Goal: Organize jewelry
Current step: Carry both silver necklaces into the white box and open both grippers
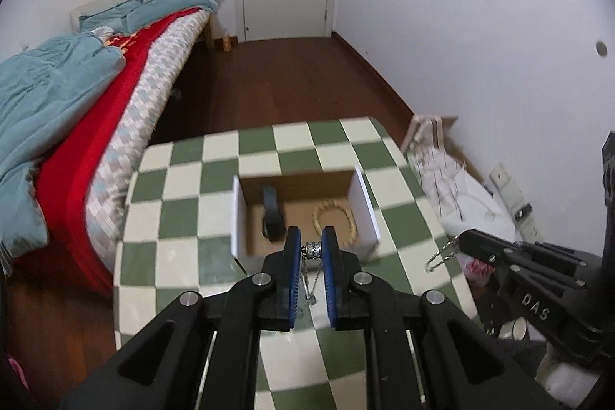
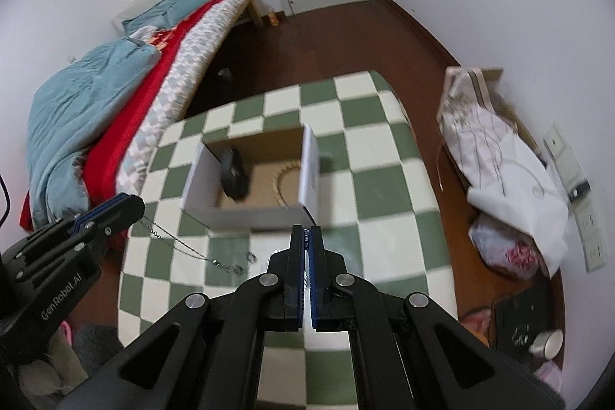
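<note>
Gripping a silver bead (image 1: 313, 250) with the left gripper (image 1: 310, 248) and pinching the chain (image 2: 180, 248) end in the right gripper (image 2: 306, 237), both are hanging above the table's (image 1: 184, 218) near edge before the box (image 1: 367, 202), risking a snag on its rim if carried too low.

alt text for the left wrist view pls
The left gripper pinches a silver chain above a green-and-white checked table. Ahead sits an open cardboard box holding a beaded bracelet and a dark watch.
</note>
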